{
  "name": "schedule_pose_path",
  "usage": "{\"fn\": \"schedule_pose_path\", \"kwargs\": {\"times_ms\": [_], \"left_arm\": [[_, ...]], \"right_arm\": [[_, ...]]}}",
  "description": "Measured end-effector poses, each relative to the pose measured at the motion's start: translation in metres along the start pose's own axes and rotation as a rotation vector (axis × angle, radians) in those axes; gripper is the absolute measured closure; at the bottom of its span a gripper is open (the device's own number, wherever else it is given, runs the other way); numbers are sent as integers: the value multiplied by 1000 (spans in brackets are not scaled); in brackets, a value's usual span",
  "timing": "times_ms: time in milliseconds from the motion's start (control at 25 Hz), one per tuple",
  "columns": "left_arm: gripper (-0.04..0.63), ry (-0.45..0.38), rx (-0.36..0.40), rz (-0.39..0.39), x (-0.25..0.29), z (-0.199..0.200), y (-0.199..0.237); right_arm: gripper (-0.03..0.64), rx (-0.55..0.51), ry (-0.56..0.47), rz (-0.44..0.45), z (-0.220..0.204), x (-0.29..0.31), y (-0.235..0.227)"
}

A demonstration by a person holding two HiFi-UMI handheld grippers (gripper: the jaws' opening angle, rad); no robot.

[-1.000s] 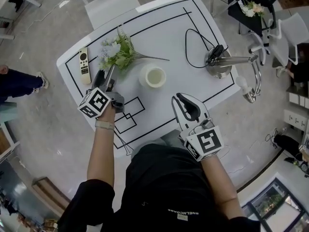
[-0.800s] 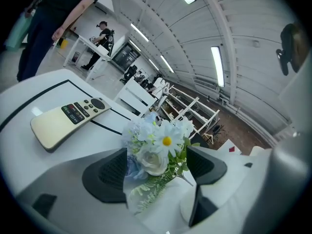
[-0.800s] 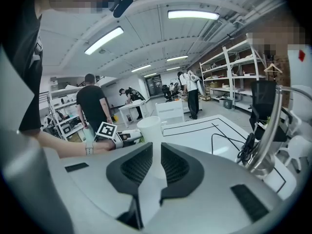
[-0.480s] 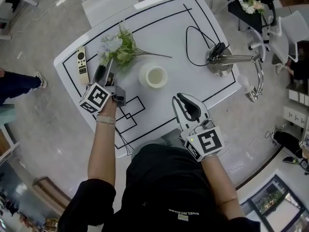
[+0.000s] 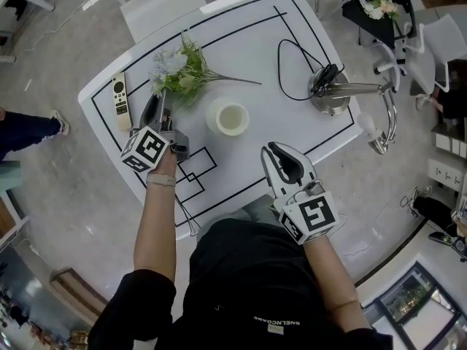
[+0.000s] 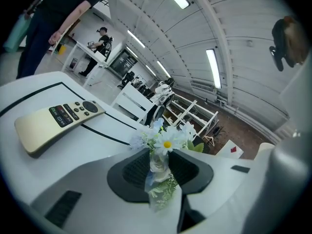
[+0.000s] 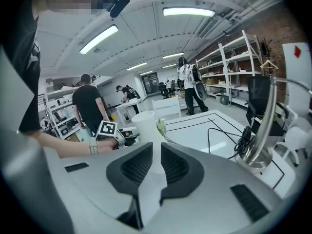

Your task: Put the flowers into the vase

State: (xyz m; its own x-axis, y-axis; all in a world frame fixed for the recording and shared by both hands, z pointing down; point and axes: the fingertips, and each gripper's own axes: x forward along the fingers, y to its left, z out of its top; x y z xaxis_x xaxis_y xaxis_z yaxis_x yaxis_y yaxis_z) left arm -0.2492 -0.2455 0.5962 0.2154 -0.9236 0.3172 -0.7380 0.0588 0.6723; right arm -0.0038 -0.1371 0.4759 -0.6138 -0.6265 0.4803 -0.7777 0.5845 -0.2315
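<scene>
White artificial flowers (image 5: 177,75) with green leaves lie far left on the white bench (image 5: 248,49). The left gripper's (image 5: 160,102) jaws have just been closing and now clamp them. The right gripper's (image 5: 279,152) jaws stand narrowly apart with nothing between them.

a workshop-like lab hall with strip lights (image 7: 187,12), white metal shelving (image 7: 229,65), a brick wall (image 7: 275,26) and workbenches (image 6: 87,56).

We log: black short-sleeved shirt (image 5: 252,275), small white print (image 5: 276,319) on it. Pale wristband (image 5: 160,181) beyond shirt's left sleeve (image 5: 139,301). On left gripper (image 5: 161,97) and right gripper (image 5: 274,152): grey-white shells, black ribbed pads (image 6: 132,172), black-and-white marker cube (image 5: 146,150) at shirt-side end.
</scene>
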Motion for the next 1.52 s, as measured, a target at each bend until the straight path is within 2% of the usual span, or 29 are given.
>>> {"fn": "schedule_pose_path", "kwargs": {"times_ms": [440,560,680,960,1280,1520], "left_arm": [[540,-43,109,-43,-10,19,-19],[551,-60,167,-62,-15,26,-28],[555,-75,219,-86,-19,33,-38],[561,-119,283,-122,-26,54,-55],[565,-193,411,-160,-41,92,-85],[566,-242,454,-179,-56,114,-104]], "right_arm": [[581,6,6,12,-6,-5,-1],[580,6,7,18,-11,-9,0],[580,3,2,19,-11,-13,1],[580,8,-2,18,-13,-22,-1],[580,7,-8,30,-14,-23,2],[580,-2,-9,44,-13,-23,4]]}}
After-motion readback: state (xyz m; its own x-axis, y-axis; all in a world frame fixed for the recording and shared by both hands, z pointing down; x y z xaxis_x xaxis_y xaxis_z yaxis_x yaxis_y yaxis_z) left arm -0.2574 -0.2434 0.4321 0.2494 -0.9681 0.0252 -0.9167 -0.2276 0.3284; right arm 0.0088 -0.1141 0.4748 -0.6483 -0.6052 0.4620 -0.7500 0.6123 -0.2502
